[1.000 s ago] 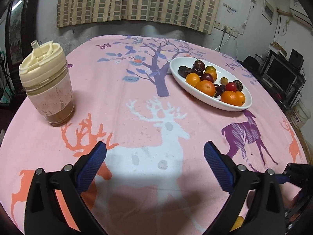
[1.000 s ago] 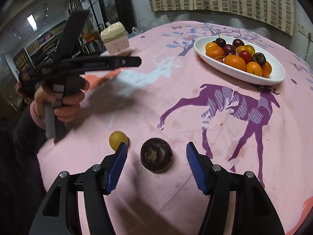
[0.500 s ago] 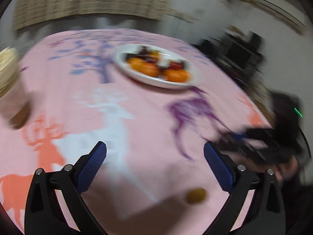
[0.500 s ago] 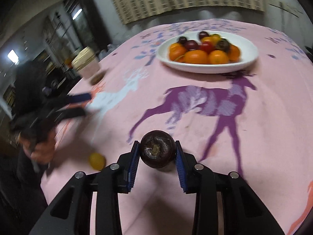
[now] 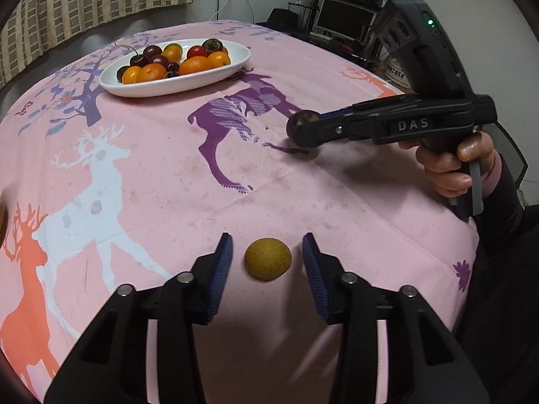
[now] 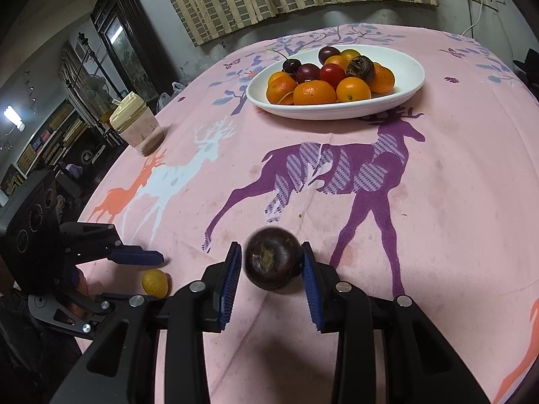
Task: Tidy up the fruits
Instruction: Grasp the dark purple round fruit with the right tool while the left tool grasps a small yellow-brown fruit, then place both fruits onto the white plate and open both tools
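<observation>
Two loose fruits sit off the dish, so we tag this step as pickup, one fruit per claw. Our right gripper (image 6: 272, 271) is clenched on the dark purple fruit (image 6: 273, 259), low centre of the right wrist view, blue pads pressing both its sides; from the left wrist view the same fruit shows at right of centre, at the tip of the right tool, just above the pink tablecloth (image 5: 337, 202). Our left gripper (image 5: 267, 266) has its jaws closing around the small yellow fruit (image 5: 267, 258), bottom centre of that view; a gap shows on each side, so the pads do not touch it yet and the fruit lies on the cloth between them. The white dish (image 6: 404, 67), upper centre of the right view, already holds oranges, cherries and other dark fruit piled together, with bare room along its right end. We judge the next move as: finish the squeeze on the yellow fruit, lift both, carry them up-frame to the dish, set them in the bare part and let go. Yellow fruit is round and smooth, so it may roll or squirt out if pinched off-centre. A lidded cup (image 6: 136, 124) stands at left, well apart from the path.
</observation>
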`<state>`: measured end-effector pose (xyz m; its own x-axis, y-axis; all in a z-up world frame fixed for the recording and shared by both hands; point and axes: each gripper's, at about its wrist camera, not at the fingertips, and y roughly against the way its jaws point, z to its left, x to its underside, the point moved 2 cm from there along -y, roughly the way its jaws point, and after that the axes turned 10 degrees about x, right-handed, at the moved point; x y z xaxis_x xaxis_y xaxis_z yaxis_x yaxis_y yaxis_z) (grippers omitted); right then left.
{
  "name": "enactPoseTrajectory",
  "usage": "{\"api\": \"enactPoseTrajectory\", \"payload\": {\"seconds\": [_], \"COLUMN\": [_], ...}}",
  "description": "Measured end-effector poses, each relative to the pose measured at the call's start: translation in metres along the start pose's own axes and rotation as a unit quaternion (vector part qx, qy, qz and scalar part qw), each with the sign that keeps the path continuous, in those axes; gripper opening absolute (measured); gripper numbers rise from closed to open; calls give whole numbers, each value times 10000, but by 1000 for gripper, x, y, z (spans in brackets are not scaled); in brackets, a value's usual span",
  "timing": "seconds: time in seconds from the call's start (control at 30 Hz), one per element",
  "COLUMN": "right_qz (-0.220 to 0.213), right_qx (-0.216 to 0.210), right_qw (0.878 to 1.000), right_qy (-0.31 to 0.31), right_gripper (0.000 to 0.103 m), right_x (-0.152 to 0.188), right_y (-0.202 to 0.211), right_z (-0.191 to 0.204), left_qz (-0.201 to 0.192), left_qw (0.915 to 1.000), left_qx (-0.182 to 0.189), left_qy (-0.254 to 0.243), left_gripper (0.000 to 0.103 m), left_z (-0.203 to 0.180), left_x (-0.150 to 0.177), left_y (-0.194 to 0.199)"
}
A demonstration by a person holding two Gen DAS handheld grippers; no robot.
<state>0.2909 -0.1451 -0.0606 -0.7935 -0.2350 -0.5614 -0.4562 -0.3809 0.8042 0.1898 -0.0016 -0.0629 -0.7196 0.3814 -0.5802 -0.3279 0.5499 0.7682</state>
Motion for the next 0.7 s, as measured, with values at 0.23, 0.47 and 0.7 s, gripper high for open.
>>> {"api": "enactPoseTrajectory", "payload": {"seconds": [0.23, 0.47, 0.7], "right_qz": [48, 167, 156], "right_qx": [75, 271, 425], "right_qw": [10000, 9990, 9982], "right_qy": [29, 326, 401], "right_gripper": [34, 39, 33], "right_x": [2, 6, 6], "right_y": [-3, -9, -9], "right_z": [0, 9, 10], "left_qz": [142, 161, 140], "left_qw": [9997, 9996, 9996], "left_qx": [-114, -150, -203], "left_qy": [-134, -163, -138], "left_gripper": [28, 28, 27], "left_z": [-3, -3, -5], "left_x": [-2, -1, 0], "left_y": [-5, -5, -4]}}
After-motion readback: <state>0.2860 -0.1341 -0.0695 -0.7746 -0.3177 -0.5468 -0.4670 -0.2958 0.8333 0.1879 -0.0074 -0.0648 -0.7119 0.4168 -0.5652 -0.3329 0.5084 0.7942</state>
